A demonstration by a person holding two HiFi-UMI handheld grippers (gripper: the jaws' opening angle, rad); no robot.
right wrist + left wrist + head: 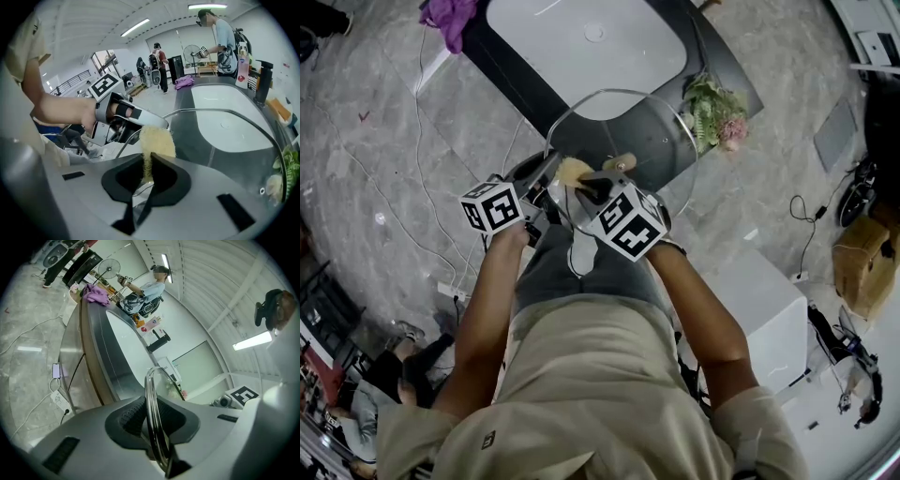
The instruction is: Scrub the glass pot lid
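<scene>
The glass pot lid [649, 141], clear with a metal rim, is held up over the dark counter in front of me. My left gripper [546, 176] is shut on its rim at the left. In the left gripper view the rim [152, 399] runs edge-on between the ribbed pads of the left gripper [152, 420]. My right gripper [586, 183] is shut on a yellow sponge [572, 171], which lies against the lid close to the left jaws. The right gripper view shows the sponge [157, 140] sticking out of the right gripper [147, 166], touching the left gripper [126, 117] beside the lid's rim [225, 111].
A white sink basin [586, 42] is set in the dark counter [502, 61] ahead. A purple cloth [450, 17] lies at the counter's left end, artificial flowers [712, 112] at its right. Cables [422, 141] trail over the grey floor; a white box [759, 300] stands at right. People [220, 33] stand farther off.
</scene>
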